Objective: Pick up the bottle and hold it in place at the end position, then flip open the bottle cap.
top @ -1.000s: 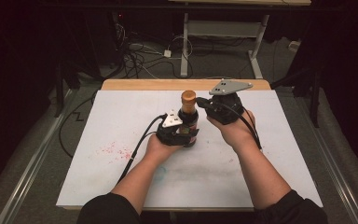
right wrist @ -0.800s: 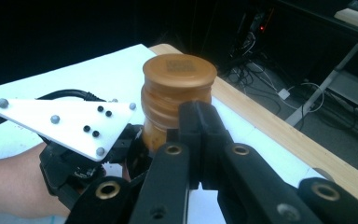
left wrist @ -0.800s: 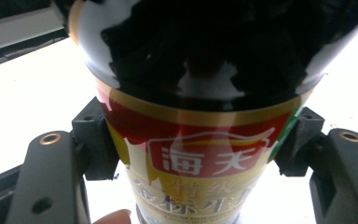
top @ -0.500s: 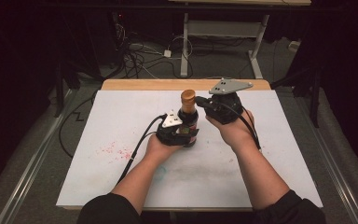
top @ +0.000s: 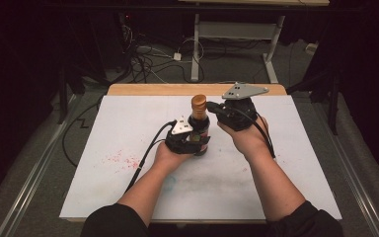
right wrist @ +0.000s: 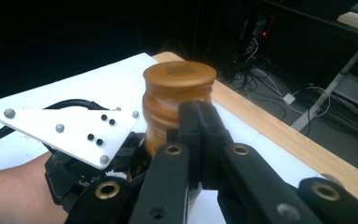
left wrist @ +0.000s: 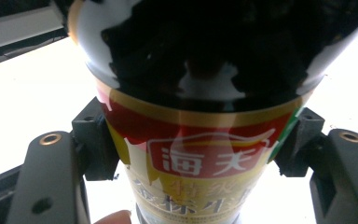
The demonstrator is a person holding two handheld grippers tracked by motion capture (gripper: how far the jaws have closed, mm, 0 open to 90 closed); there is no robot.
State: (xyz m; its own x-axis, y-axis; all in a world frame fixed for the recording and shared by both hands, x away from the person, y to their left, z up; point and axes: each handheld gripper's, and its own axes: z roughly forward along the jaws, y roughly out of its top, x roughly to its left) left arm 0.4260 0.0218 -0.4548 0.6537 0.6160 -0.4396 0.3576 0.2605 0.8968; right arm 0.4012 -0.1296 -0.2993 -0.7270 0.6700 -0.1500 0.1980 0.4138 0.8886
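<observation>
A dark glass sauce bottle (top: 199, 122) with a golden screw cap (top: 199, 102) stands upright on the white table sheet (top: 103, 128) near its middle. My left gripper (top: 190, 141) is shut on the bottle's labelled body; in the left gripper view its black pads (left wrist: 93, 140) press the red and gold label (left wrist: 200, 158) from both sides. My right gripper (top: 212, 106) comes in level from the right at neck height. Its jaws lie shut together, nothing between them, tips (right wrist: 198, 116) against the neck just under the cap (right wrist: 179, 77).
The sheet covers a wooden table whose bare edge (top: 148, 89) runs along the far side. Faint red stains (top: 121, 160) mark the sheet at the left. The left gripper's cable (top: 143, 158) trails toward the front. Beyond the table are floor cables (top: 148, 54) and a desk frame (top: 196, 44).
</observation>
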